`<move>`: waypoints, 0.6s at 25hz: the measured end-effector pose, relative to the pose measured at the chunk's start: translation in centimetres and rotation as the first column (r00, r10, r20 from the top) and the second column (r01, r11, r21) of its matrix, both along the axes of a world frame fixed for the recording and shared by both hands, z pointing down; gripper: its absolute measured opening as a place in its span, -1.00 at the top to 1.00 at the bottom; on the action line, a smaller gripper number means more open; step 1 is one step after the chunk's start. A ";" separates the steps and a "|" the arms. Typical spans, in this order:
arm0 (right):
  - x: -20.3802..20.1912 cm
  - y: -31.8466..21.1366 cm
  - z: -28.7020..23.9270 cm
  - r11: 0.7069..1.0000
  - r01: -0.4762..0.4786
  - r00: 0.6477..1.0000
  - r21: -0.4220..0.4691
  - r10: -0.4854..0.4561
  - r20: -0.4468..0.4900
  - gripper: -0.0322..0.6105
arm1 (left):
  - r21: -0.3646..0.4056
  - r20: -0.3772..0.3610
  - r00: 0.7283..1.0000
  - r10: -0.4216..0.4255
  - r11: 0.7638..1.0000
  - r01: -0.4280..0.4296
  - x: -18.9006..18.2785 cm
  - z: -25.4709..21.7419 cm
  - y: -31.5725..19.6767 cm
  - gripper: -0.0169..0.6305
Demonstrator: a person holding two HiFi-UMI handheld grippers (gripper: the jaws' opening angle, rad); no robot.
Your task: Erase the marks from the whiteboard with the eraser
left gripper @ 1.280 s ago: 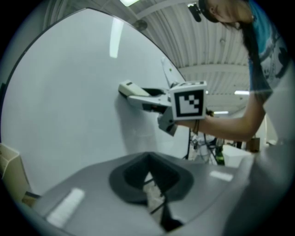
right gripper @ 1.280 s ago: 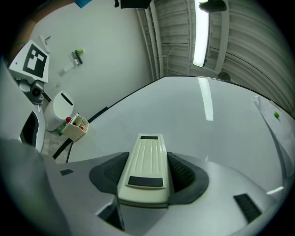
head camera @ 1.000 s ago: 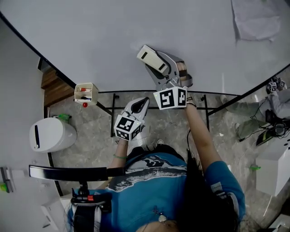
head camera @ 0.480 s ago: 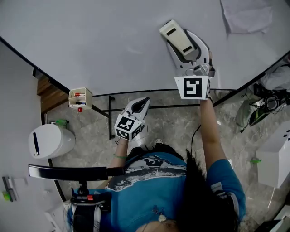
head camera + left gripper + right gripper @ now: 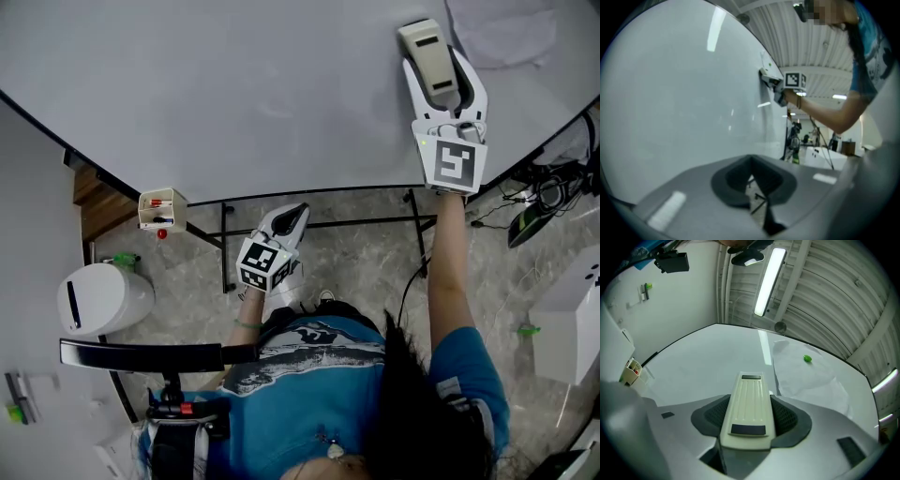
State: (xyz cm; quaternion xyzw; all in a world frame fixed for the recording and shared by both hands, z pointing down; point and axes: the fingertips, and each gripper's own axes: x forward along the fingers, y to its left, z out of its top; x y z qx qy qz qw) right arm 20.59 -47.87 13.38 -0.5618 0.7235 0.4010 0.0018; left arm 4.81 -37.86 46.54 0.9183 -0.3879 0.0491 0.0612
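The whiteboard (image 5: 216,84) fills the top of the head view, with only a faint smudge (image 5: 274,109) near its middle. My right gripper (image 5: 442,73) is shut on the cream eraser (image 5: 428,49), which lies against the board's upper right part. In the right gripper view the eraser (image 5: 748,401) lies lengthwise between the dark pads (image 5: 790,417), pointing up the board (image 5: 698,364). My left gripper (image 5: 292,214) hangs below the board's lower edge, shut and holding nothing; its view shows the board (image 5: 670,93) side-on and the right gripper (image 5: 772,83) pressed to it.
A white paper sheet (image 5: 502,33) sits on the board just right of the eraser, under a green magnet (image 5: 807,359). A small marker box (image 5: 157,209) is fixed at the board's lower left edge. A white bin (image 5: 103,300), stand legs (image 5: 319,225) and cables (image 5: 539,211) lie below.
My right gripper has swept the eraser rightward and upward across the board, from near the middle bottom toward the paper sheet. The left gripper has stayed where it was.
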 end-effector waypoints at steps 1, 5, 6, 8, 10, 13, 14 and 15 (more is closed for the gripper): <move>0.0 0.0 0.0 1.000 0.004 1.000 0.000 -0.004 0.007 0.08 | 0.000 0.000 1.000 -0.001 1.000 0.001 0.0 0.0 0.0 0.94; 0.0 0.0 0.1 1.000 0.010 0.999 0.002 -0.010 0.038 0.08 | 0.000 0.002 1.000 -0.005 1.000 0.005 0.0 -0.1 -0.1 0.94; 0.0 0.0 0.1 1.000 0.008 0.999 0.003 -0.008 0.041 0.08 | -0.001 0.002 1.000 -0.007 1.000 0.007 -0.1 0.0 -0.1 0.94; -0.3 0.0 0.3 1.000 0.004 0.999 0.002 -0.004 0.036 0.08 | -0.004 0.006 1.000 -0.013 1.000 0.013 -0.3 0.1 -0.2 0.94; -1.1 0.0 0.7 1.000 0.010 1.000 0.003 -0.010 0.028 0.08 | -0.002 0.008 1.000 -0.016 1.000 0.016 -0.6 0.2 -0.2 0.94; -2.7 -0.2 2.6 1.000 0.028 1.000 0.006 -0.028 0.007 0.08 | 0.001 0.002 1.000 -0.020 1.000 0.020 -1.0 0.3 -0.2 0.94; -3.4 -0.4 3.4 1.000 0.026 1.000 0.000 -0.026 -0.015 0.08 | 0.001 -0.001 1.000 -0.023 1.000 0.023 -1.2 0.4 -0.2 0.94; -4.5 -0.4 3.9 1.000 0.019 0.999 -0.009 -0.020 -0.050 0.08 | -0.001 -0.003 1.000 -0.027 1.000 0.027 -1.4 0.4 -0.2 0.94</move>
